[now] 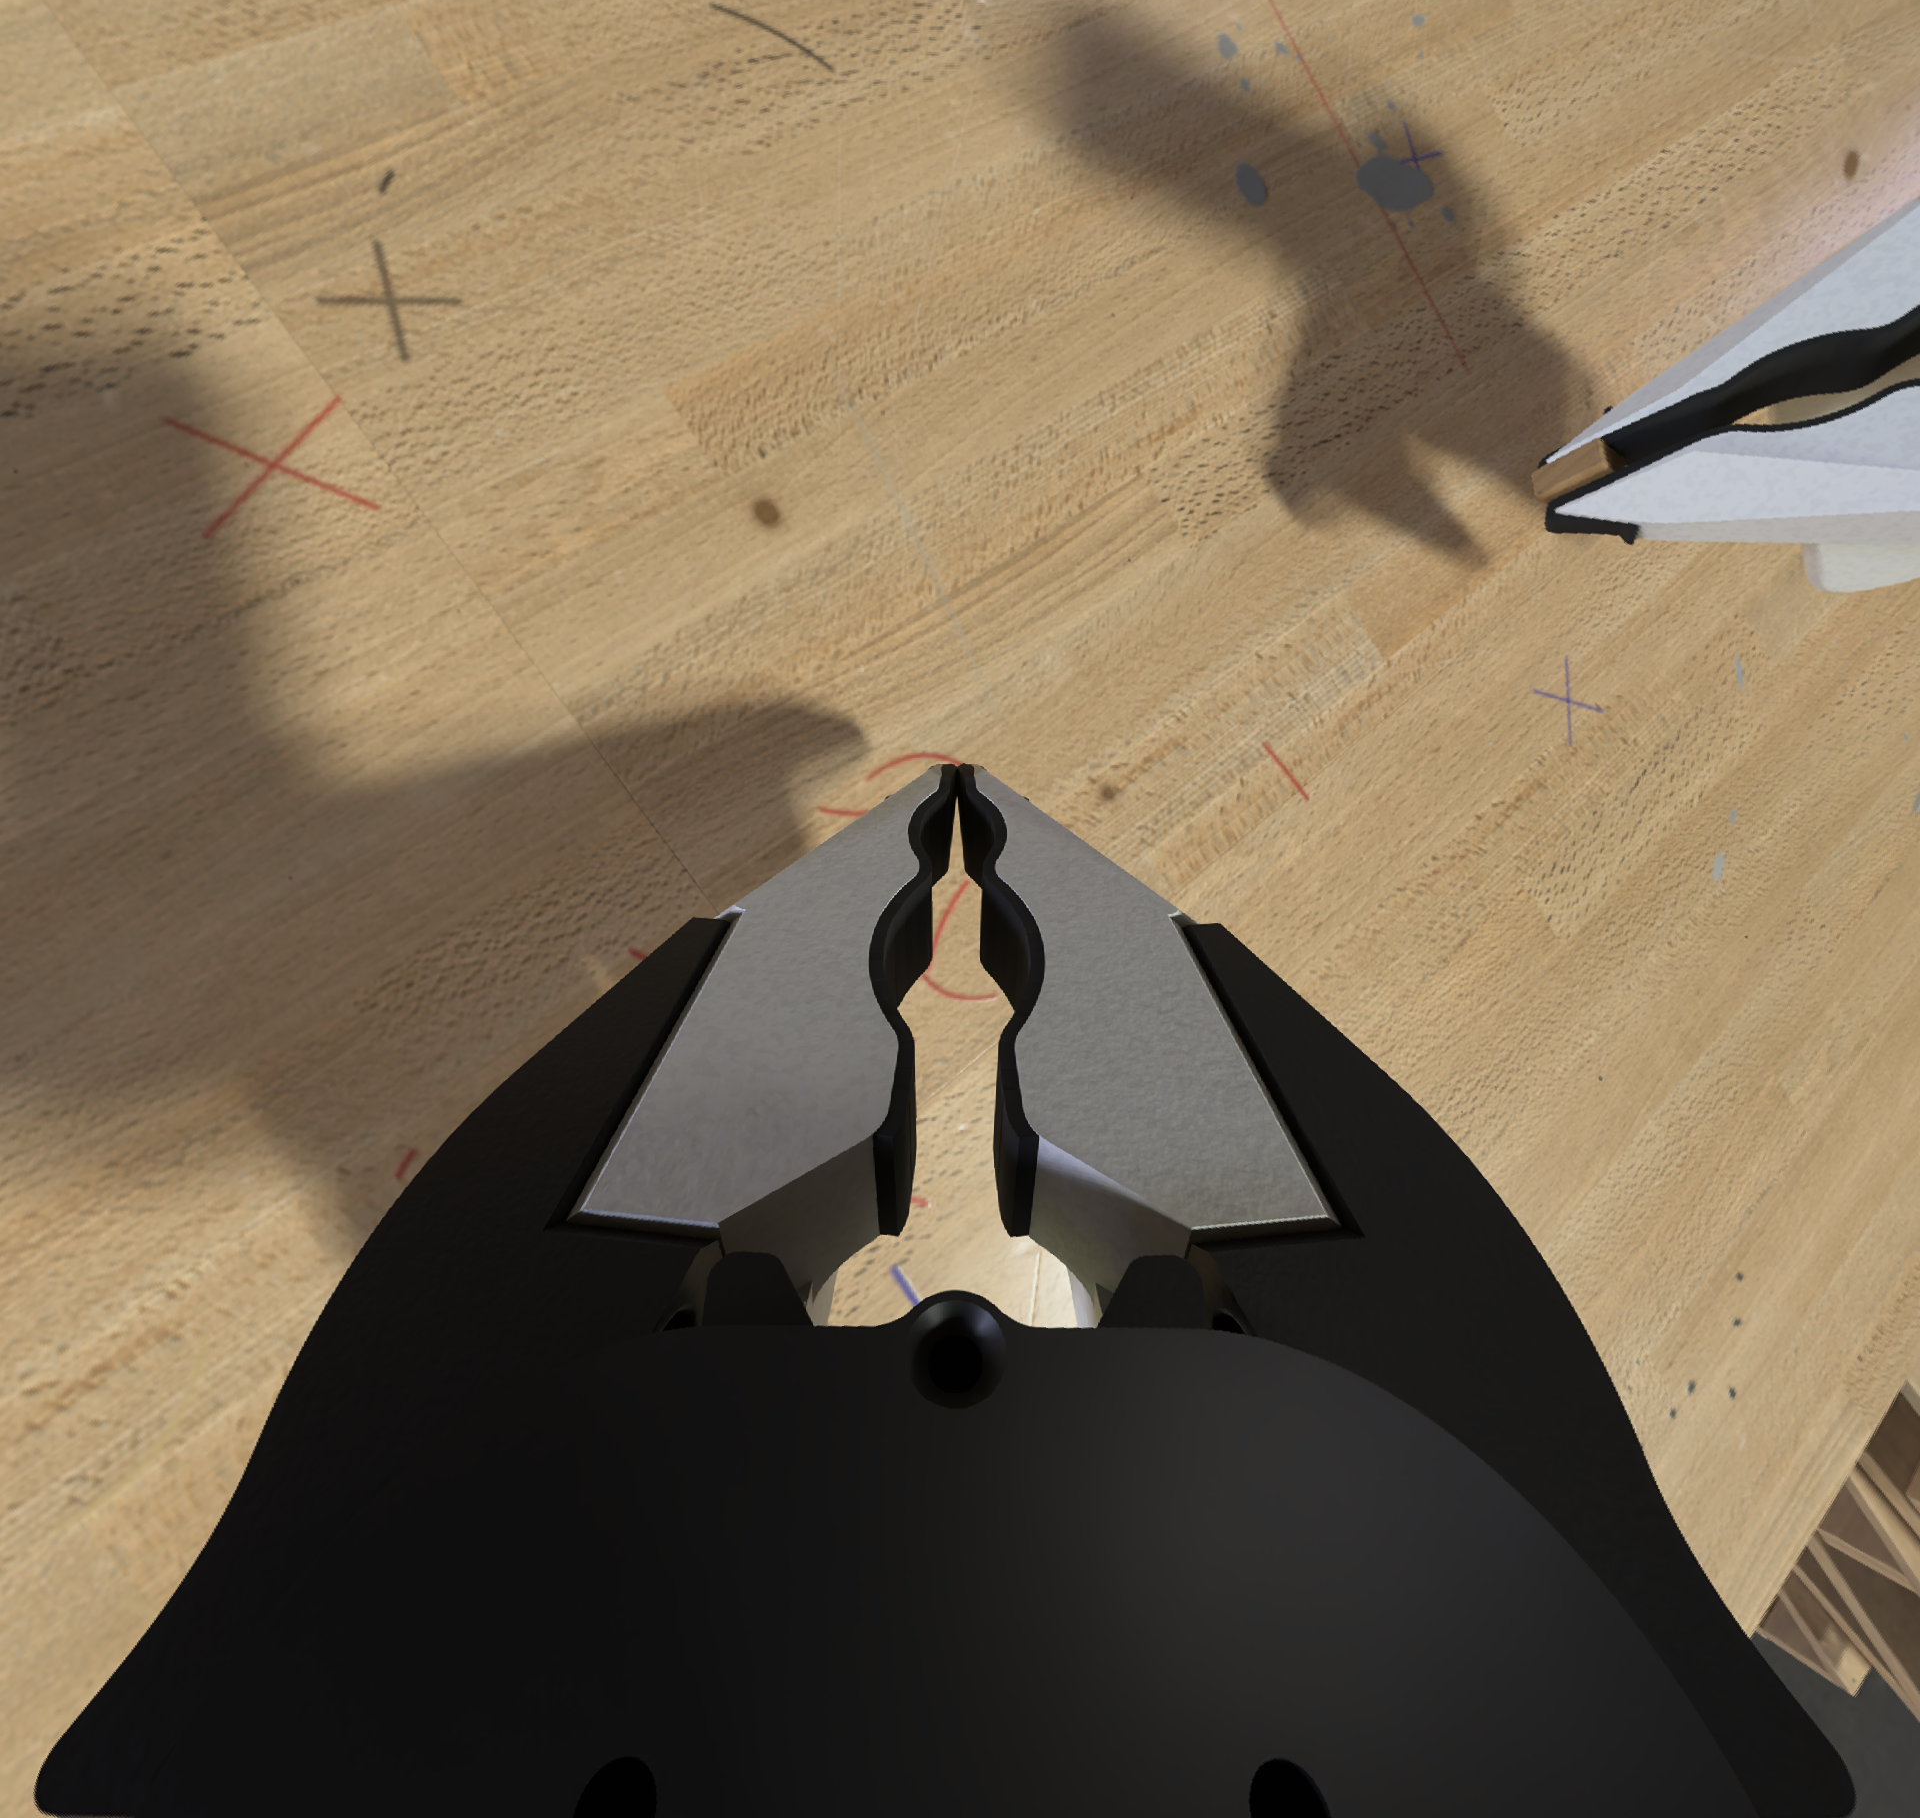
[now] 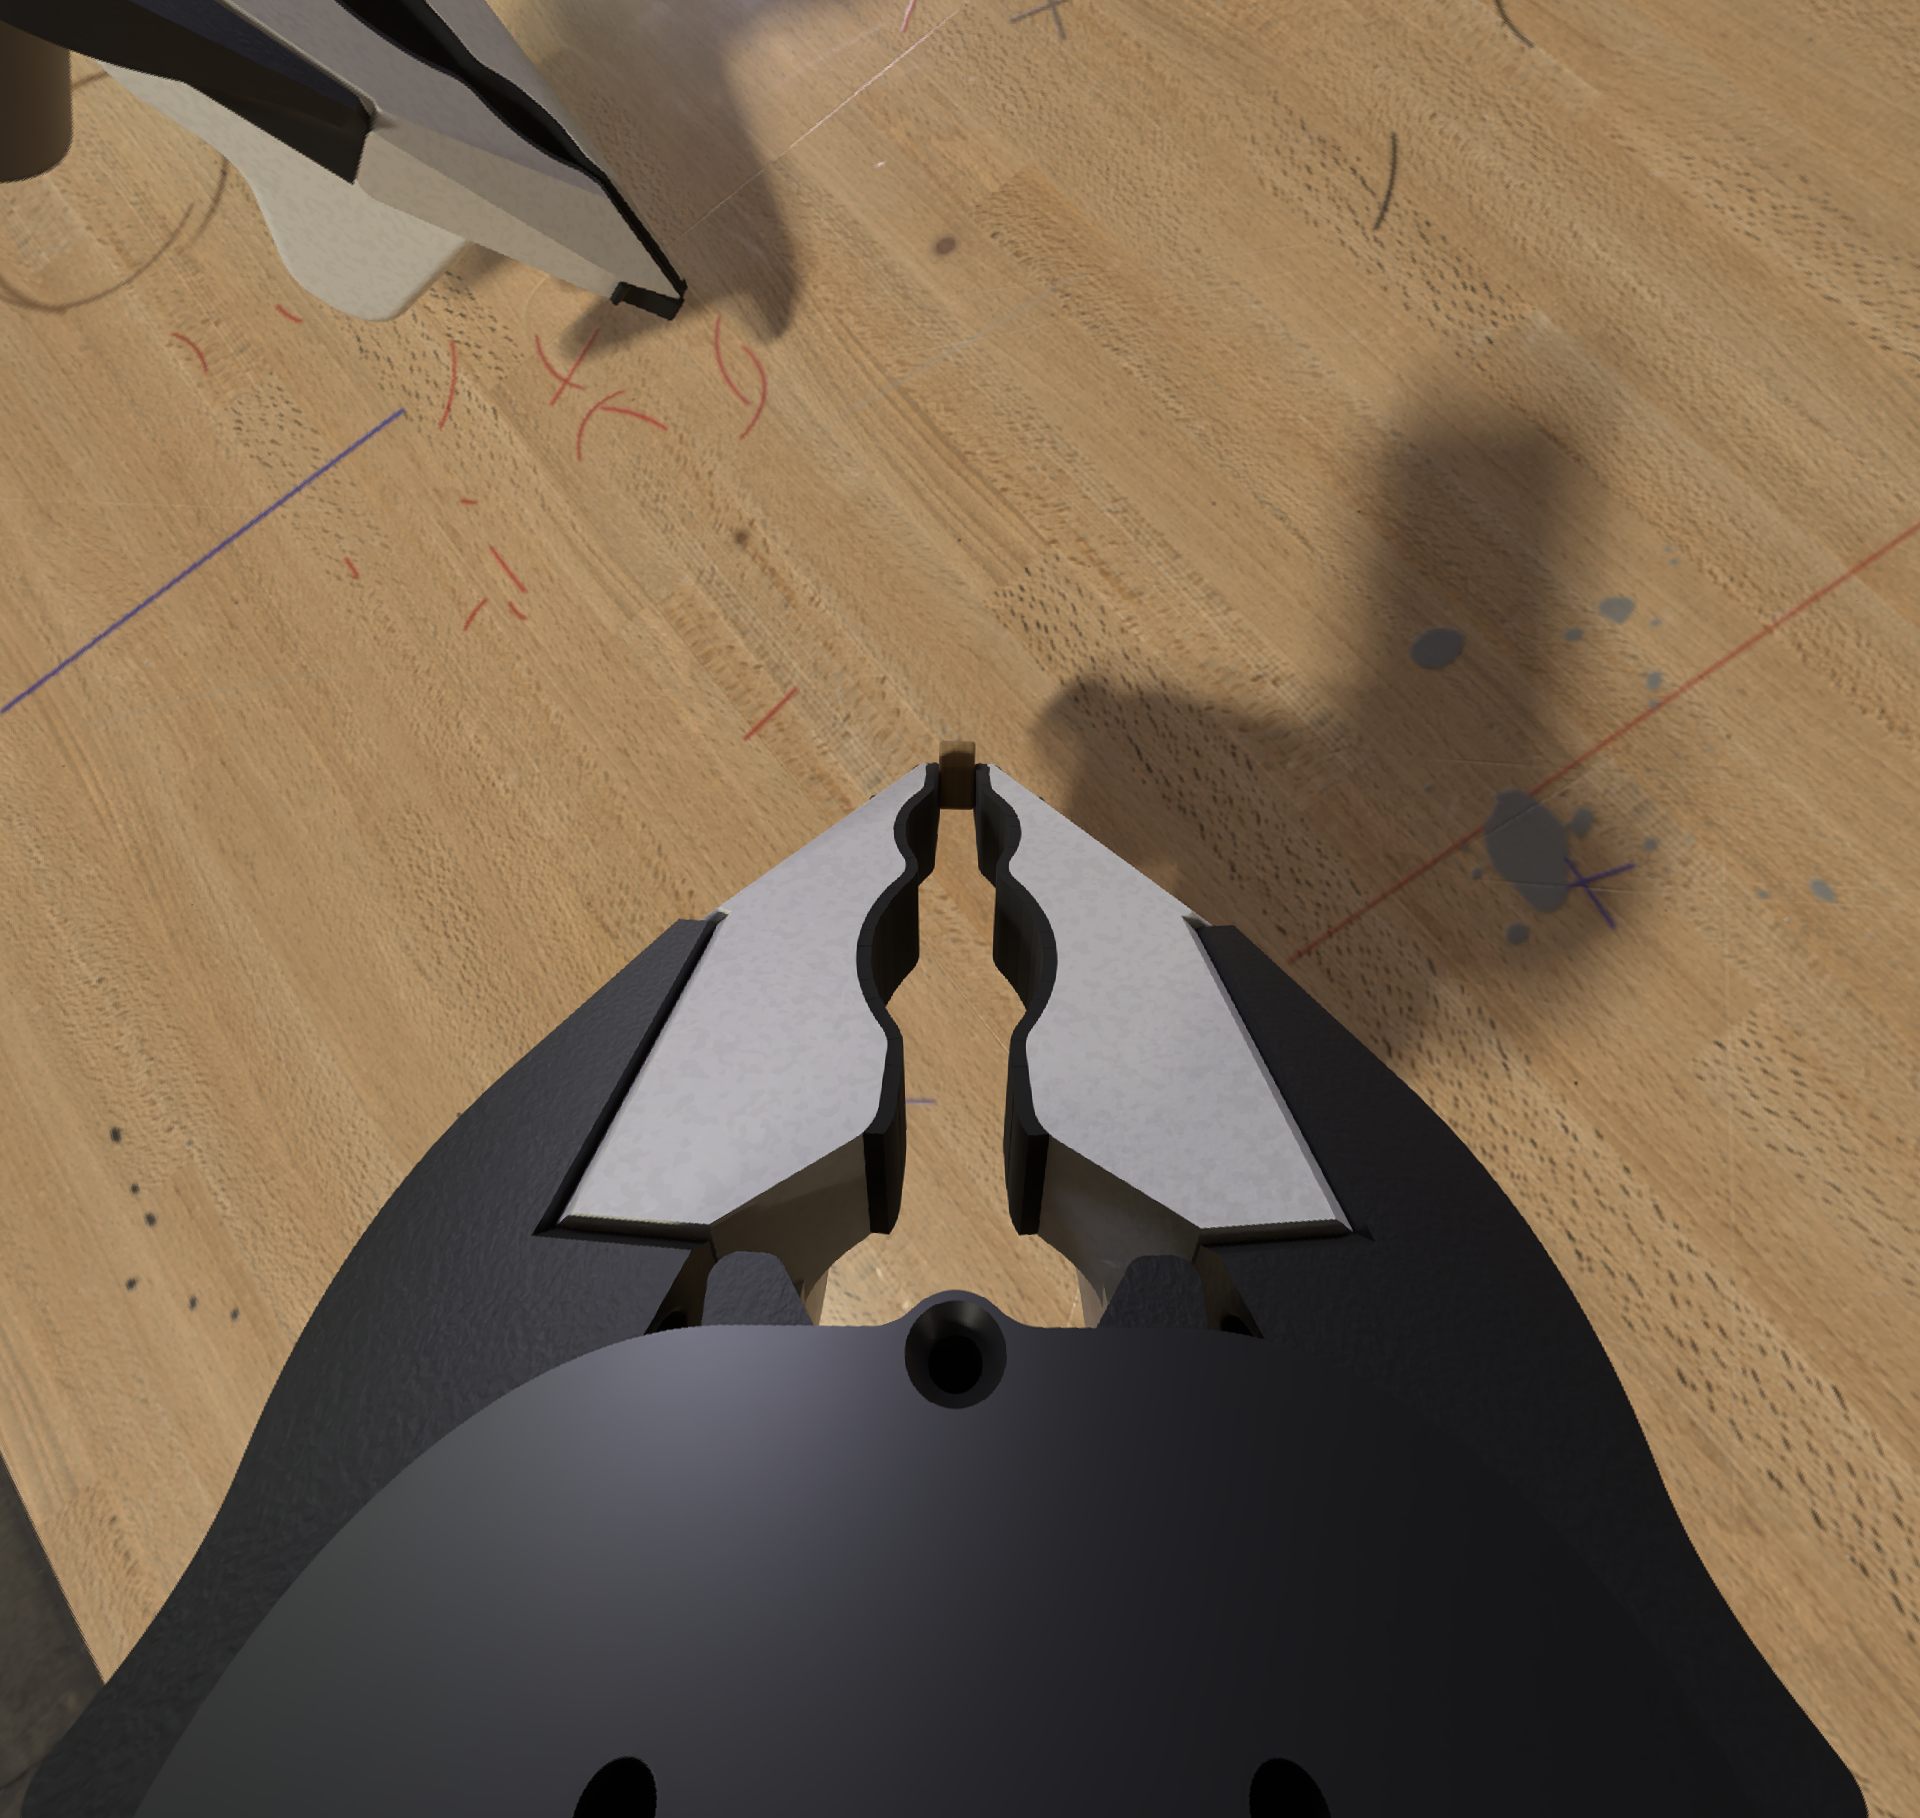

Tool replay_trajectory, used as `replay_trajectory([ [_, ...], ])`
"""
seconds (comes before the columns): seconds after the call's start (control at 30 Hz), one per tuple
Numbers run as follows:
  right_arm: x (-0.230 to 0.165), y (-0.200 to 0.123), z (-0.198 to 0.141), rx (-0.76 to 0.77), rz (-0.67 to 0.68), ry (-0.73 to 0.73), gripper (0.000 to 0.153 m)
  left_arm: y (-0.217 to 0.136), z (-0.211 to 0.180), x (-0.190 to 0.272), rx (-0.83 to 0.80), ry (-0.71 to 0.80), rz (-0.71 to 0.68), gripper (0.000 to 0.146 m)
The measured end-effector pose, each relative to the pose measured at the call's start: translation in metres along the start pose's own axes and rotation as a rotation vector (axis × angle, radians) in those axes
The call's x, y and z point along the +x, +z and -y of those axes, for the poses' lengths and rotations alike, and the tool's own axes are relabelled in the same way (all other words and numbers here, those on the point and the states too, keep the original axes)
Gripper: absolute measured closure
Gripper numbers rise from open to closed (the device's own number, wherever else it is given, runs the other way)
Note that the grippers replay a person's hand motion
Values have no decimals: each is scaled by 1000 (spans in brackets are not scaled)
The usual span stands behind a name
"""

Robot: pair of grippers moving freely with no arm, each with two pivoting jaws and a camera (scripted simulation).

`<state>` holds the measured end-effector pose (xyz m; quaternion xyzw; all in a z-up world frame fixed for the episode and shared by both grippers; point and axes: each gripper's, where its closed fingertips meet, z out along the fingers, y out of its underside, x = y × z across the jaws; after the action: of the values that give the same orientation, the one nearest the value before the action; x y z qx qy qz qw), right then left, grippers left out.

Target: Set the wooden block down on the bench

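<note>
A small wooden block (image 2: 956, 773) is pinched between the tips of my right gripper (image 2: 956, 786), held above the wooden bench (image 2: 1143, 366). In the left wrist view the same block (image 1: 1574, 472) pokes out of the right gripper (image 1: 1590, 485) at the right edge, a little above the bench (image 1: 935, 366). My left gripper (image 1: 956, 781) is shut with its tips touching and nothing between them. It also shows in the right wrist view (image 2: 649, 298) at the upper left, hovering over the bench.
The bench carries pencil and pen marks: red crosses (image 1: 272, 464), a dark cross (image 1: 390, 301) and grey paint splats (image 2: 1527, 849). Its edge (image 1: 1829, 1519) runs at the lower right of the left wrist view, with a wooden frame below. A dark cylinder (image 2: 31, 106) stands at the far left.
</note>
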<state>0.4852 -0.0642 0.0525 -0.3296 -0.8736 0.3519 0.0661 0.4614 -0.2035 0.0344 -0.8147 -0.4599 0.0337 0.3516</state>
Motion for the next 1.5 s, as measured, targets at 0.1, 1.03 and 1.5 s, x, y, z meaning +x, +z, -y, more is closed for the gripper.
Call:
replay_trajectory([
  [0.1,-3,0,0,4,8,-5,147,-1,-2,1,-2,-10,12,143],
  [1.03,-1,29,19,-16,86,6,147,12,7,-6,-21,-8,-35,146],
  [1.5,0,34,21,-25,130,26,147,19,12,-10,-33,-17,-55,146],
])
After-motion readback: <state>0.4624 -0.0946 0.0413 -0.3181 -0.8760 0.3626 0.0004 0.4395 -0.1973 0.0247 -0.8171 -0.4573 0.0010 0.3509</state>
